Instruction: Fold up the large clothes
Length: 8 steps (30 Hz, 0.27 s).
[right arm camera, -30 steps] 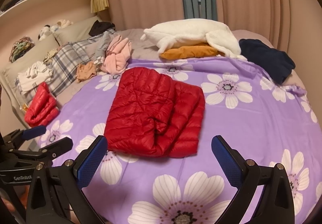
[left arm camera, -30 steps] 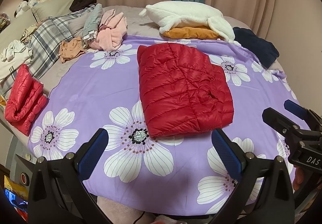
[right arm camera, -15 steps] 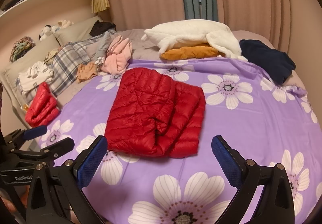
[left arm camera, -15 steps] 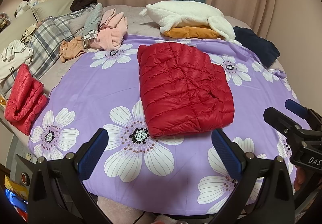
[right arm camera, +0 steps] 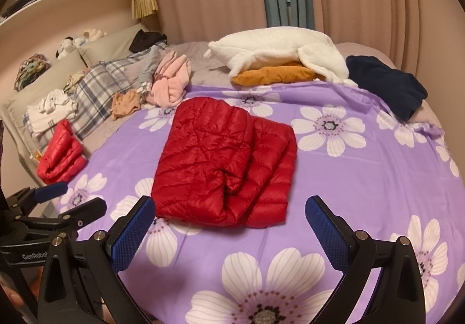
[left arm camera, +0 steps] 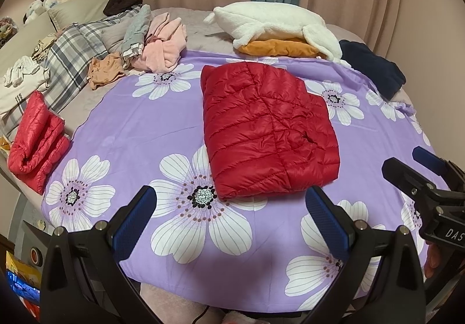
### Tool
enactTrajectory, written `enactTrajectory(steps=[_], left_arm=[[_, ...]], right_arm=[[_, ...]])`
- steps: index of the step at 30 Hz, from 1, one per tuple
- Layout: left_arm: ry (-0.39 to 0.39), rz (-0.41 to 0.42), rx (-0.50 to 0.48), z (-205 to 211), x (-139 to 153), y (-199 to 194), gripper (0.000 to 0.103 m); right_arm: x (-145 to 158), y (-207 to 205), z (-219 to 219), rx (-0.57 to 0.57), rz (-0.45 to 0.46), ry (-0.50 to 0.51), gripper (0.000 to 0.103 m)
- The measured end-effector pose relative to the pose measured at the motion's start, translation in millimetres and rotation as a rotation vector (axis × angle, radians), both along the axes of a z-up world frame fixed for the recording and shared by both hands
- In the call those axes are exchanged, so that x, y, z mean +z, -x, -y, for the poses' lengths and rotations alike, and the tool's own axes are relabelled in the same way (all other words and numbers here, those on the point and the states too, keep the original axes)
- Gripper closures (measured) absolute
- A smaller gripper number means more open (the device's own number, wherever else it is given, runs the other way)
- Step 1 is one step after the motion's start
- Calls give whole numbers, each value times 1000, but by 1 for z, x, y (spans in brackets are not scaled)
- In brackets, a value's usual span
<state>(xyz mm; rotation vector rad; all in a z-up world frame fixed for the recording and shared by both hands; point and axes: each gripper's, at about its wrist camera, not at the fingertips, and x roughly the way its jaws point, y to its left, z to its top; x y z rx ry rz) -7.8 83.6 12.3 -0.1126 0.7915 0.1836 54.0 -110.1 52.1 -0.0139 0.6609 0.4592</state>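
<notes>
A red quilted puffer jacket (left arm camera: pixel 267 129) lies folded into a rough rectangle on the purple flowered sheet (left arm camera: pixel 139 126); it also shows in the right wrist view (right arm camera: pixel 226 164). My left gripper (left arm camera: pixel 229 222) is open and empty, held just short of the jacket's near edge. My right gripper (right arm camera: pixel 229 231) is open and empty, also just short of the near edge. The right gripper shows at the right of the left wrist view (left arm camera: pixel 418 169). The left gripper shows at the left of the right wrist view (right arm camera: pixel 69 201).
A second folded red jacket (left arm camera: pixel 35 146) lies at the bed's left edge. Pink, plaid and tan clothes (left arm camera: pixel 162 44) are heaped at the back left. A white fleece on an orange garment (left arm camera: pixel 273 27) and a navy garment (left arm camera: pixel 375 68) lie at the back.
</notes>
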Motion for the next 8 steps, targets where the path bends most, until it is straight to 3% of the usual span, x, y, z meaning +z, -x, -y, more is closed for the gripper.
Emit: enactTrajectory(steps=[8], left_arm=[[8,-3,4,-3,0,-1,0]], right_arm=[[-2,2,1,-7,-4,-1,1]])
